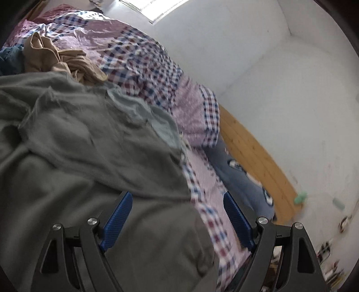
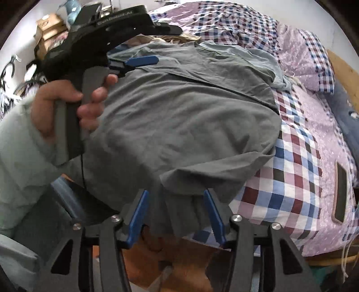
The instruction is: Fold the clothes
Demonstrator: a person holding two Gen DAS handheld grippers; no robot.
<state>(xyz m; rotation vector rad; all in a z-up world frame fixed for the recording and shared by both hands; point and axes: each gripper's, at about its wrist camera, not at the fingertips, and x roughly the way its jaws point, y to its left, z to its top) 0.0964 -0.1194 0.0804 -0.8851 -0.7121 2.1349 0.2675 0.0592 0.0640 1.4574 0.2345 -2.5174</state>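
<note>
While the grey cotton shirt (image 2: 179, 116) lay spread on the checked quilt (image 2: 291, 179), the right gripper (image 2: 177, 215) straddled its hem half-open, unpinched; the left gripper (image 1: 177, 220) gaped wide, empty.

soft daylight from a blown-out window (image 1: 154, 9) – motion blur, dark fisheye-warped edges

Matt grey cloth shirt (image 2: 184, 116); smooth wooden bed frame (image 1: 253, 152)

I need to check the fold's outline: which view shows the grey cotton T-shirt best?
The right wrist view: the grey cotton T-shirt lies nearly whole on the checked quilt. The left wrist view shows only blurred, rumpled cloth up close.
</note>
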